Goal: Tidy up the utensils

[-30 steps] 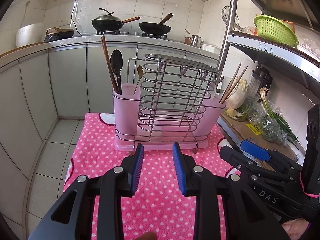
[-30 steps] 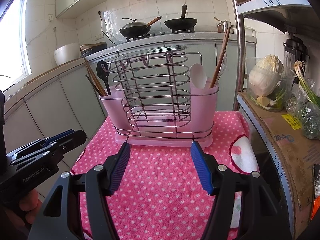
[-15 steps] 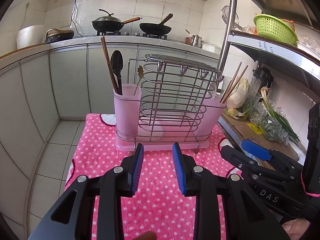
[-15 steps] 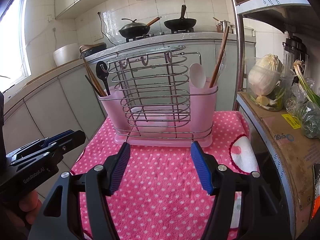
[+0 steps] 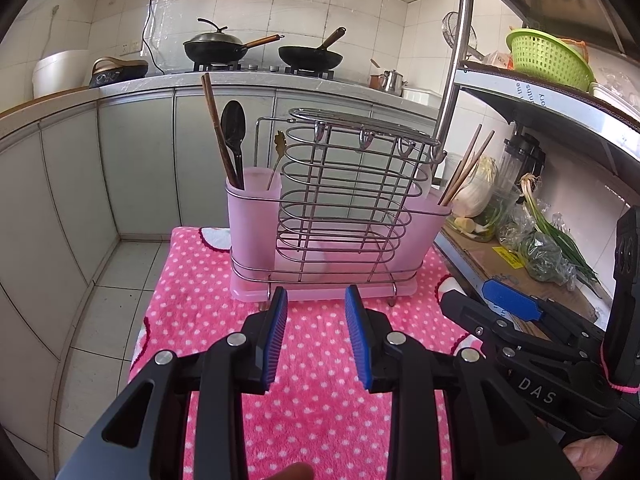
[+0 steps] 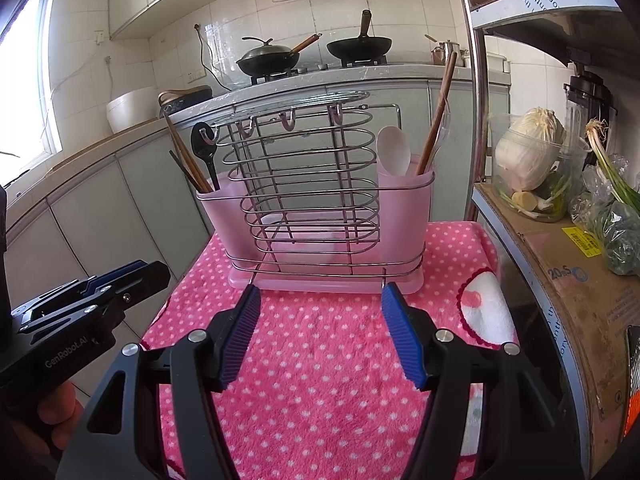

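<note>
A wire utensil rack (image 5: 340,200) with pink plastic cups stands on a pink polka-dot cloth (image 5: 312,380). The left cup (image 5: 252,216) holds brown chopsticks (image 5: 216,132), a black spoon (image 5: 234,128) and a thin gold utensil (image 5: 279,148). The right cup (image 6: 404,208) holds a white spoon (image 6: 394,156), a clear spoon and wooden chopsticks (image 6: 438,112). My left gripper (image 5: 316,336) is open and empty, just in front of the rack. My right gripper (image 6: 320,332) is open wide and empty, also in front of the rack (image 6: 304,192).
A metal shelf post (image 5: 452,72) rises right of the rack. The shelf holds a cabbage tub (image 6: 528,160), bagged greens (image 5: 548,248), a blender and a green basket (image 5: 548,56). Behind is a counter with two woks (image 5: 216,46) and grey cabinets. The floor drops off to the left.
Both grippers have drawn back slightly from the rack; jaws unchanged. Nothing was taken or let go.
</note>
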Demonstrator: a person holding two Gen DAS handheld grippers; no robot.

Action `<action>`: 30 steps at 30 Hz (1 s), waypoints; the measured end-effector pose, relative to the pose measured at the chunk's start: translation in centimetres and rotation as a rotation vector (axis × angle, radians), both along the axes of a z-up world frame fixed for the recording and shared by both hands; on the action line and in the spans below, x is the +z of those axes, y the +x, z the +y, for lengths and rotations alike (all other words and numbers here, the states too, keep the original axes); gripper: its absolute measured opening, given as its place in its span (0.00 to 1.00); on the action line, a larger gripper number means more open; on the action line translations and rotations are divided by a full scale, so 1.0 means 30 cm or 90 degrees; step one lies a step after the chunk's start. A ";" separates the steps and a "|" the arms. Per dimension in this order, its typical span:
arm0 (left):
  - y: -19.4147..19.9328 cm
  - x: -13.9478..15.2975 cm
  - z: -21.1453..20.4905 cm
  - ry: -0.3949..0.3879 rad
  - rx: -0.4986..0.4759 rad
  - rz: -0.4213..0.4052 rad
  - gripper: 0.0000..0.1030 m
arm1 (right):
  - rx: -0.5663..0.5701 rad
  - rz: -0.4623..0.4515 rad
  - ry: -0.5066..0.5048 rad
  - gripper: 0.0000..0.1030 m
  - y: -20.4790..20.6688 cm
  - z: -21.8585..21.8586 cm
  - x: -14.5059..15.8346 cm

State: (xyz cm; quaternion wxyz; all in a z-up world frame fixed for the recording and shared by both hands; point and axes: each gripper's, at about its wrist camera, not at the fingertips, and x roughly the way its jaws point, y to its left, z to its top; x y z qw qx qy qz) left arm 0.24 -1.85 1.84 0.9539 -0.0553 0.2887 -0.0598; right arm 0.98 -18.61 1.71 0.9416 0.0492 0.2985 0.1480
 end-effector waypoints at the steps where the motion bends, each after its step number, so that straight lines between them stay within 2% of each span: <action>1: 0.000 0.000 0.000 0.000 0.001 -0.001 0.28 | 0.000 0.000 0.000 0.62 0.000 0.000 0.000; 30: -0.020 0.022 -0.012 0.011 0.003 -0.017 0.28 | 0.000 -0.003 -0.005 0.62 -0.004 0.001 0.009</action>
